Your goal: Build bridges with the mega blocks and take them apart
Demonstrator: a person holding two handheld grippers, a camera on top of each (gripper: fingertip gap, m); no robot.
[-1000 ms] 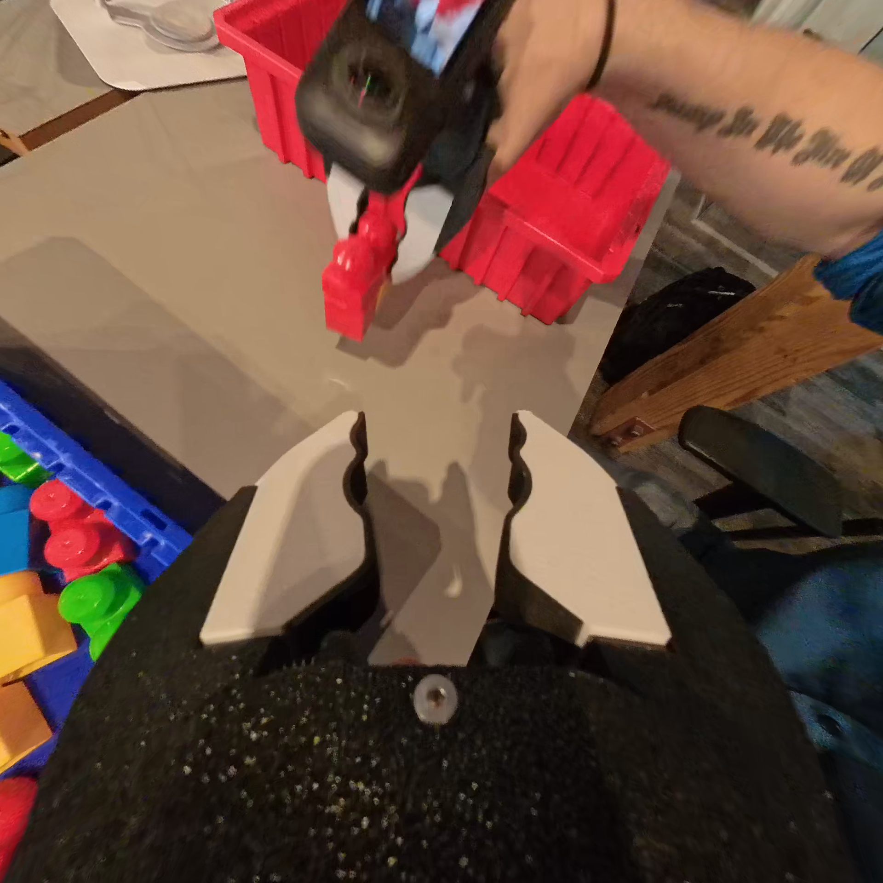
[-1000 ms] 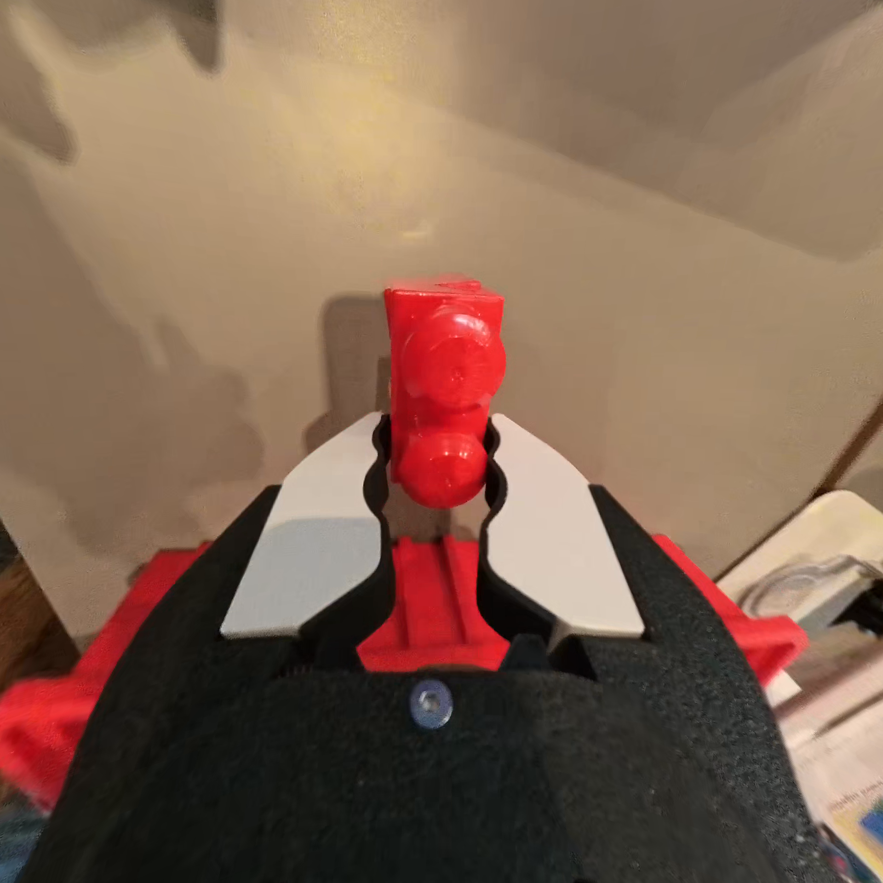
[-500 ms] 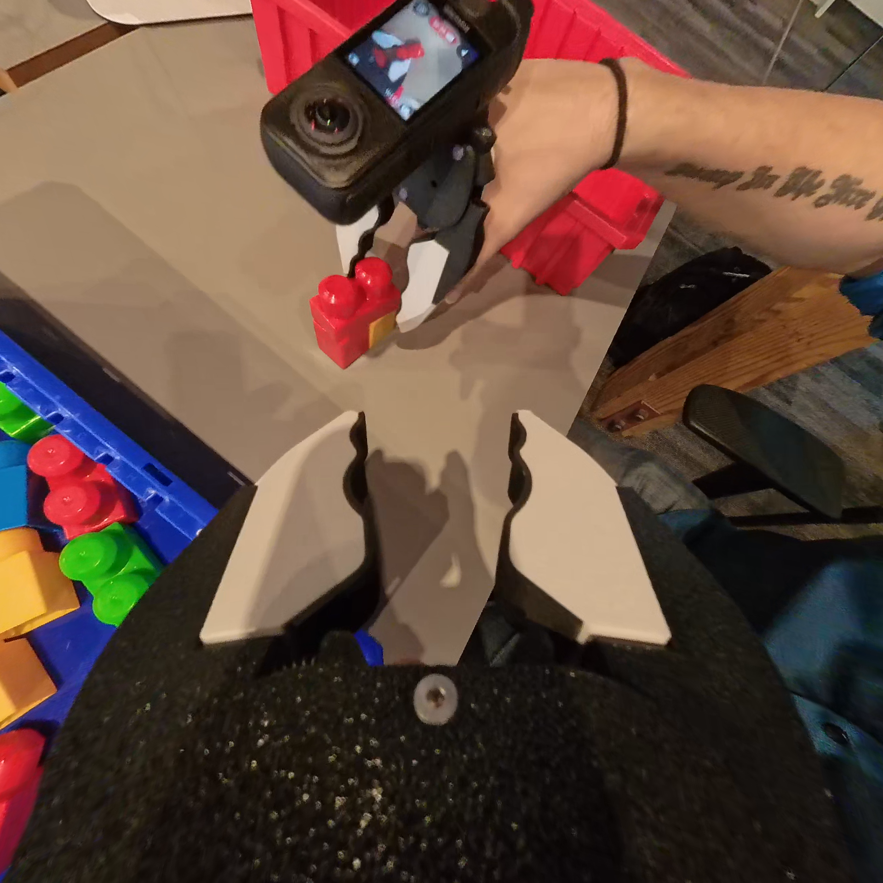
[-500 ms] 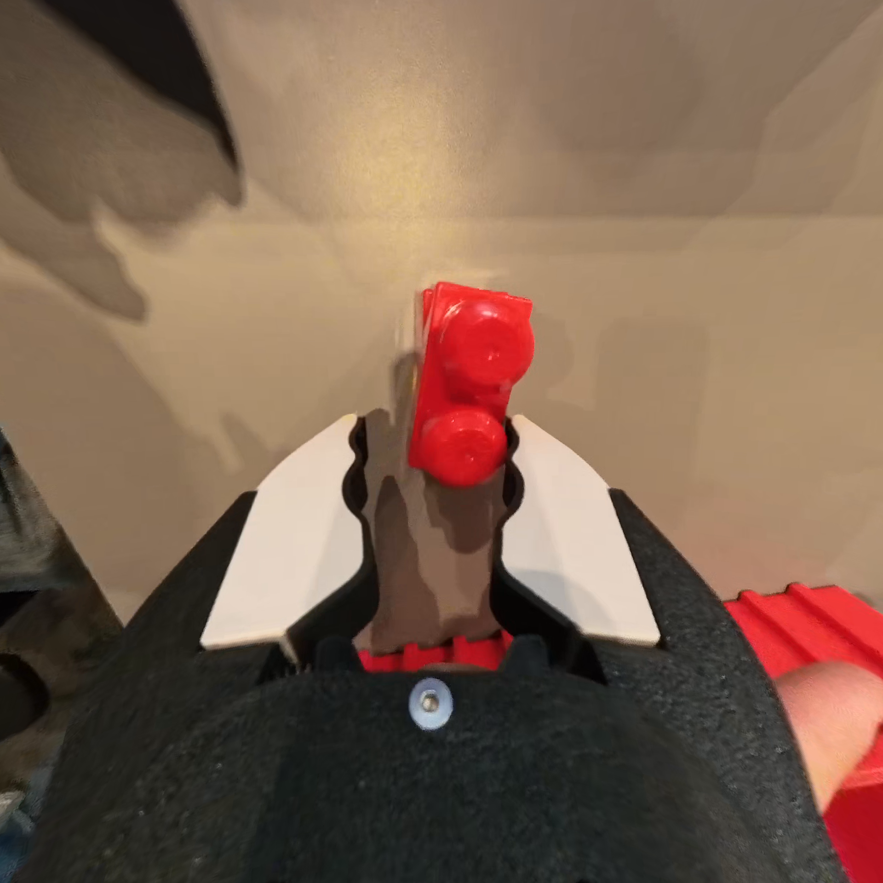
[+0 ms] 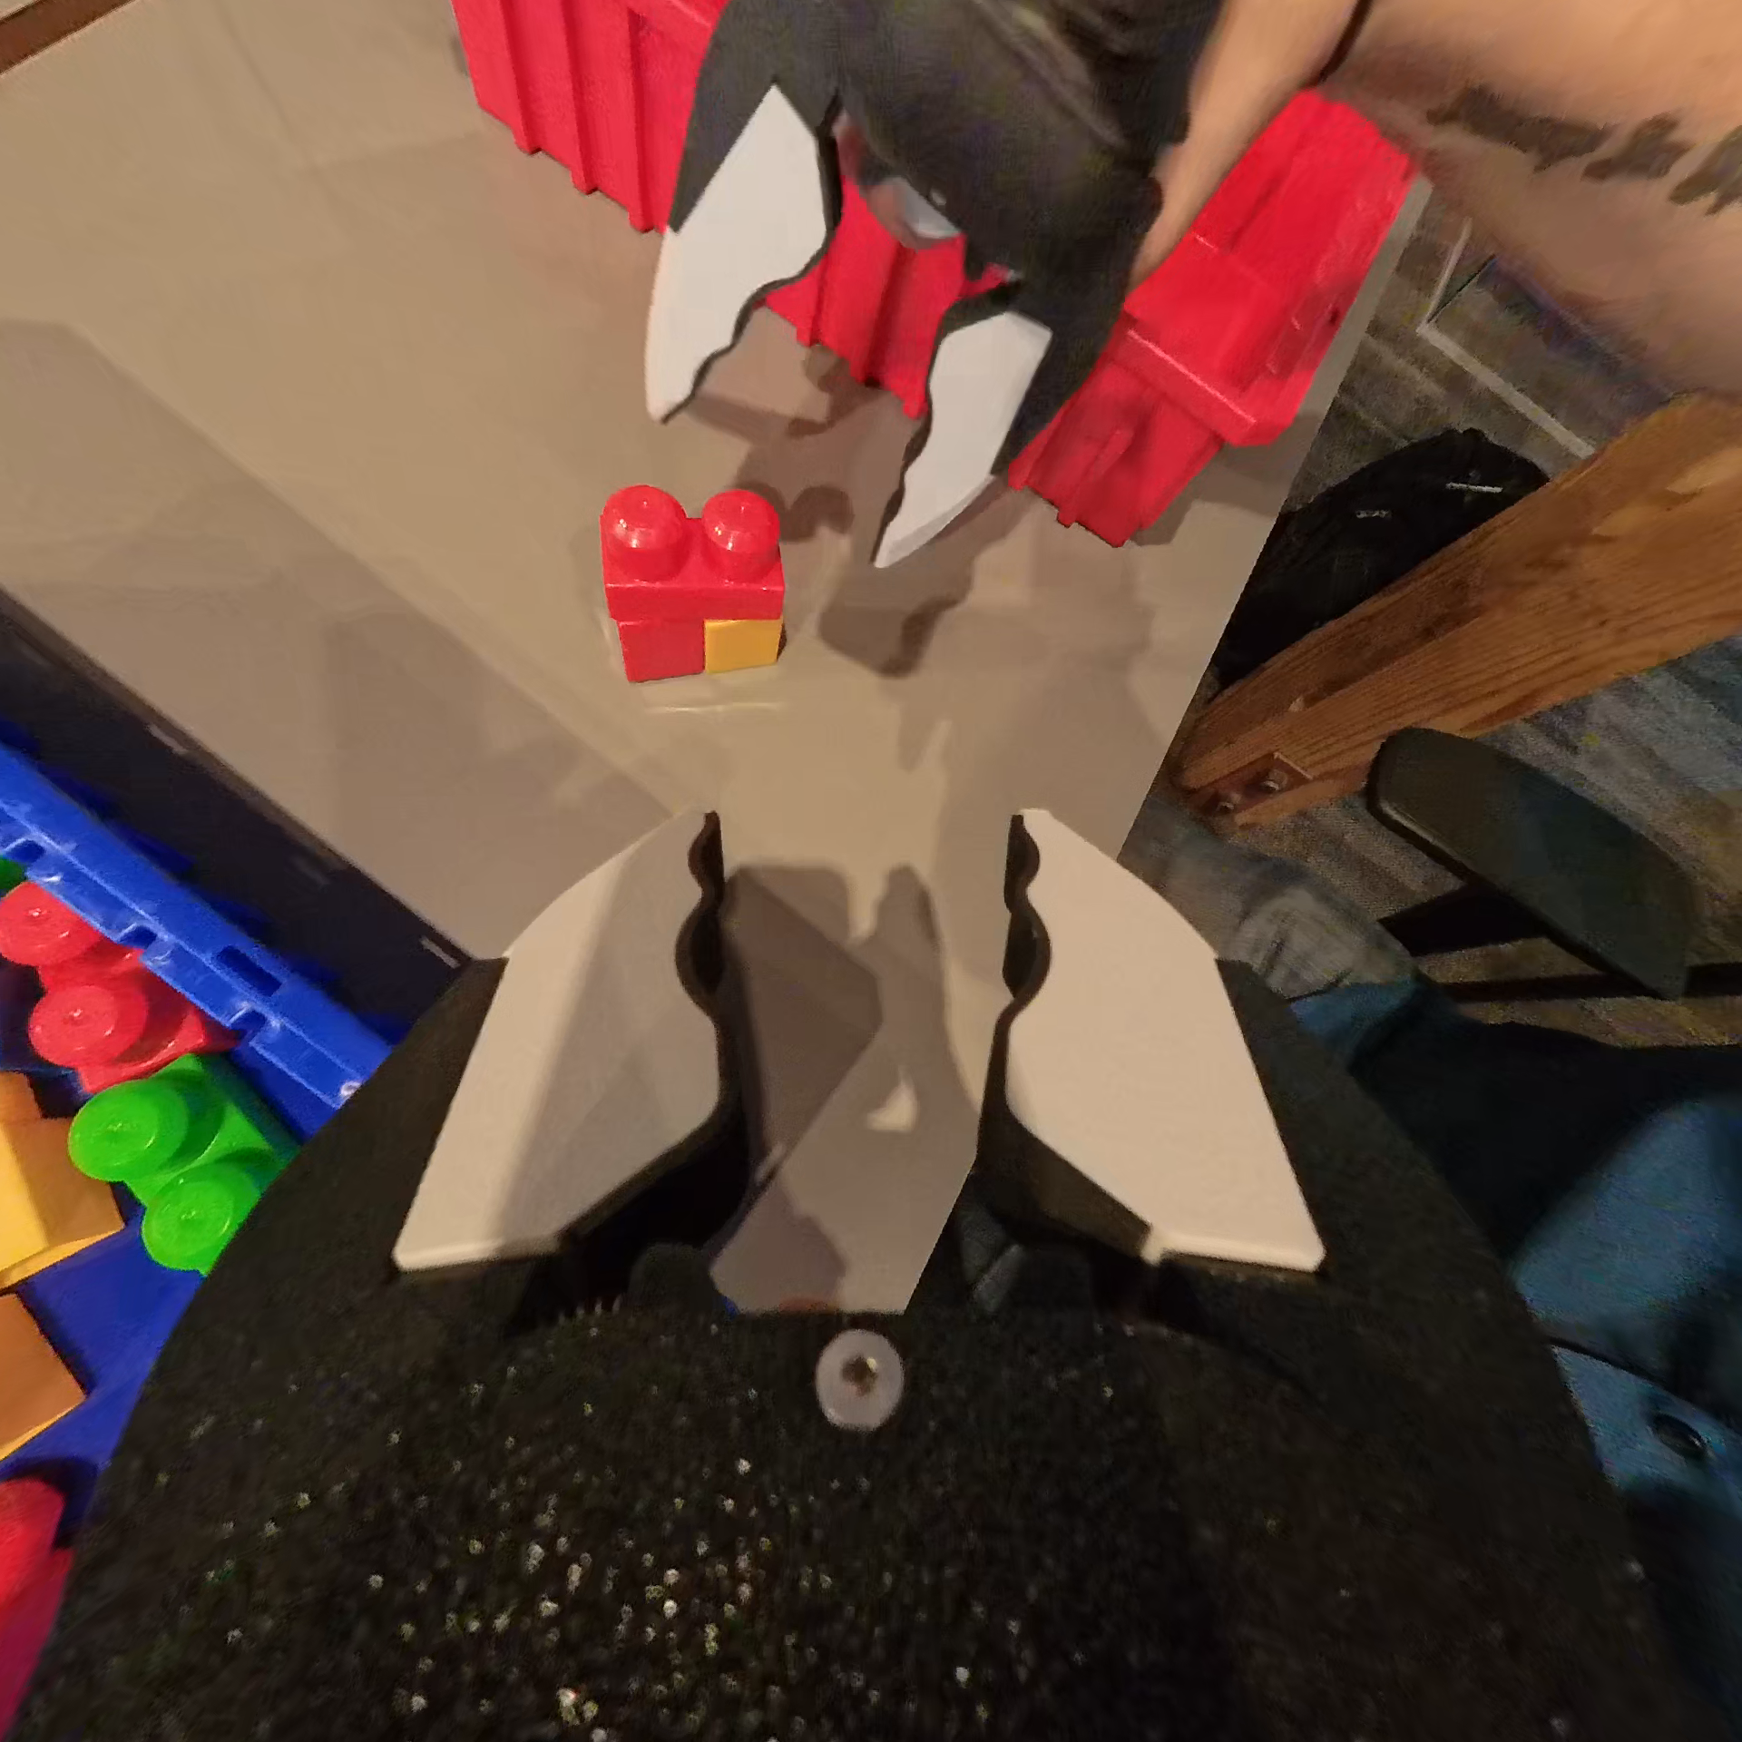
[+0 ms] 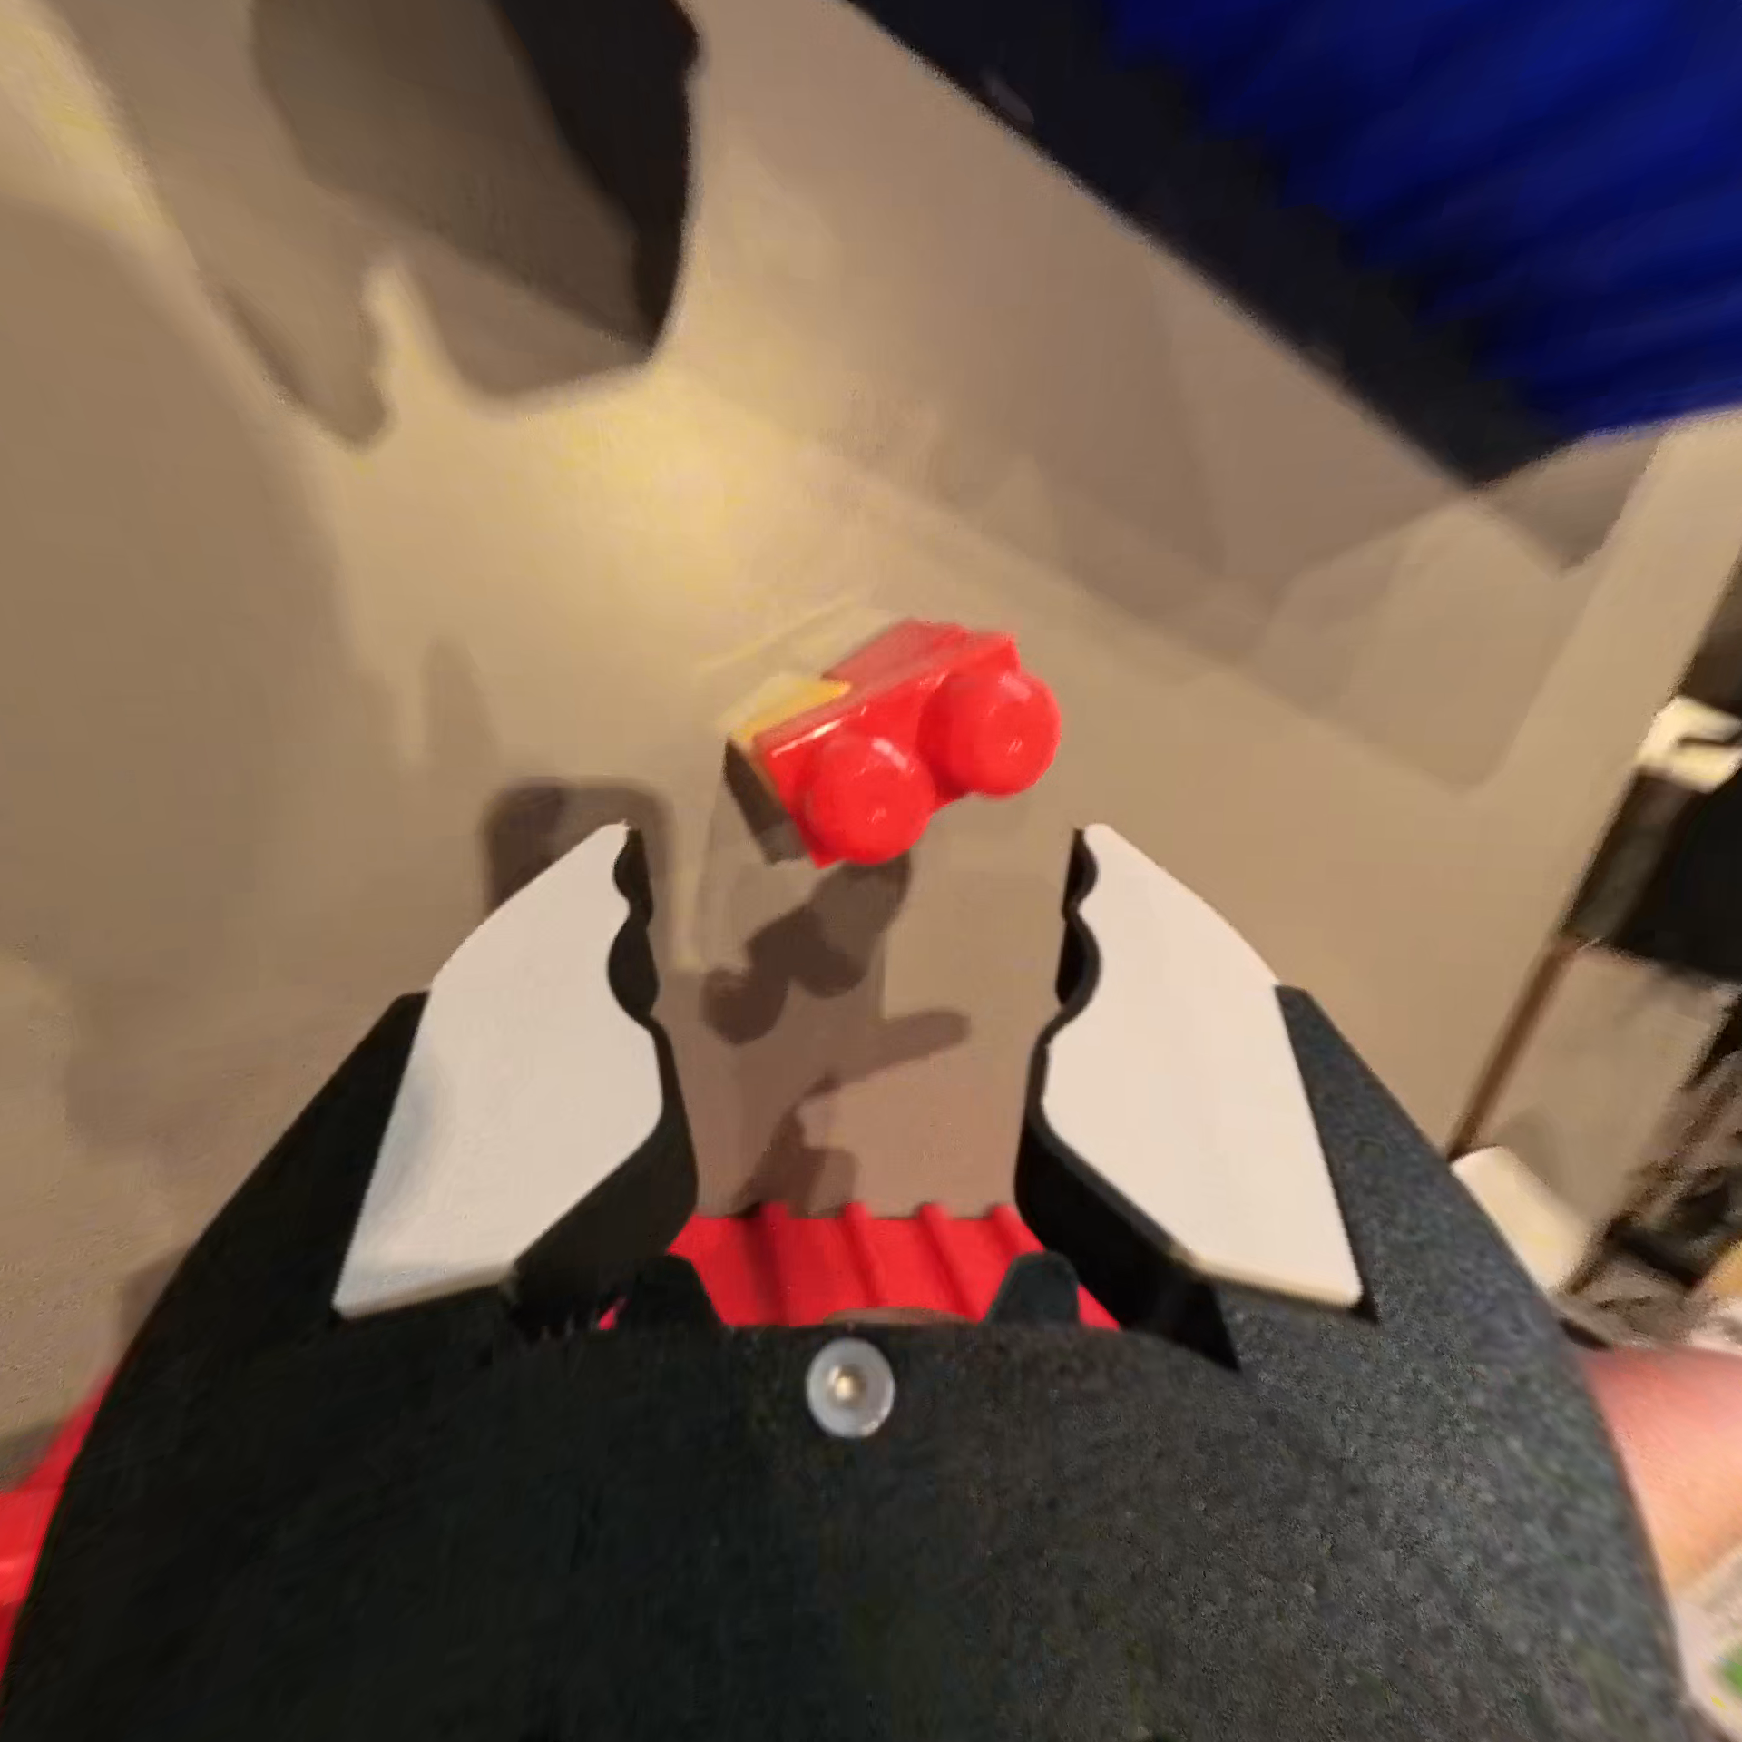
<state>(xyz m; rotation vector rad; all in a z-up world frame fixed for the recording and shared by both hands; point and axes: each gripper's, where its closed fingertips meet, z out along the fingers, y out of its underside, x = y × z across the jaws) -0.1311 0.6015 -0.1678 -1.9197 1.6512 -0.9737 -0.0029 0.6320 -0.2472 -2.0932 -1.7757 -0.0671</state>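
Left wrist view and right wrist view, same instant. A small stack of blocks stands on the beige desk point(image 5: 283, 396), in its open middle area: a red two-stud block point(image 5: 693, 561) sits on top, studs upward, over a lower layer made of a red block point(image 5: 660, 646) and a yellow block point(image 5: 743, 643) side by side. The stack touches neither tool.

The right hand-held gripper point(image 5: 782, 481), held by a person's hand point(image 5: 1244, 104), hangs above and just beyond the stack; its pale fingers point(image 5: 726, 254) are spread wide with nothing between them. In its own view the two-stud block point(image 6: 905, 745) lies past the fingertips, clear of both.

The left hand-held gripper point(image 5: 862, 829) is near the desk's near edge, fingers apart, only bare desk surface showing between them.

A red bin point(image 5: 1225, 311) stands at the far right corner of the desk. A blue bin point(image 5: 188, 943) at the left edge holds loose blocks, among them a green block point(image 5: 179, 1159) and another red block point(image 5: 94, 1018).
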